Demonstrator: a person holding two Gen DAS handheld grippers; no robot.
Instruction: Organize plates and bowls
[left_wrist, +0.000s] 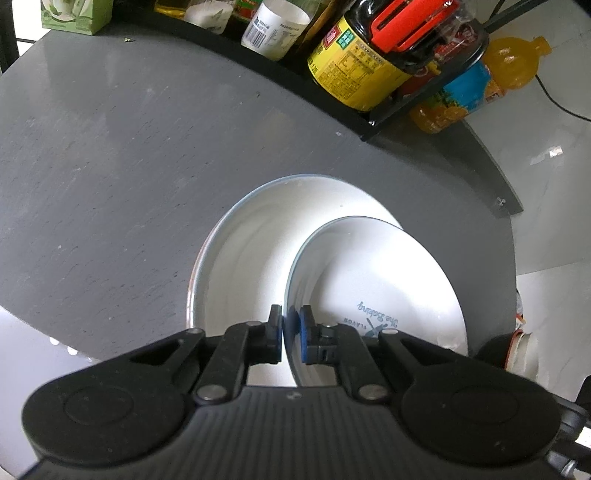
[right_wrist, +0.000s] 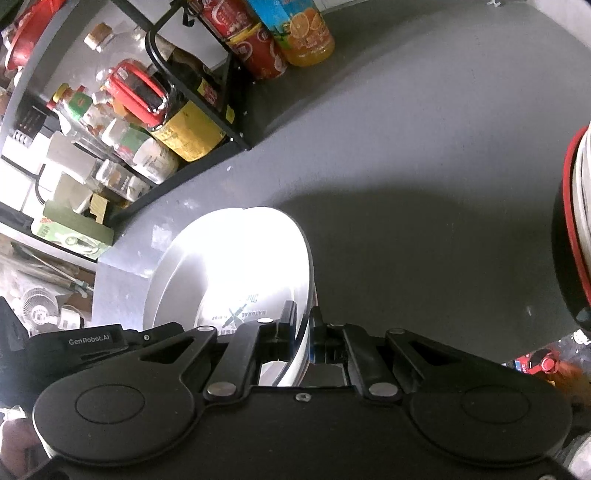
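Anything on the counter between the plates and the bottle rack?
No: in the left wrist view, only bare grey countertop lies between the plates and the black rack.

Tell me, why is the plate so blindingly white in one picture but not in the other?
In the right wrist view, glare washes out the plate, partly fading its printed logo; the gripper casts a broad shadow across the grey table. In the left wrist view, light is even, and fisheye distortion curves the shelf edge.

2 white plates on the grey table (left_wrist: 110, 155): the smaller printed plate (left_wrist: 388, 280) is tilted, its rim pinched, over the larger white plate (left_wrist: 251, 243) lying flat beneath.
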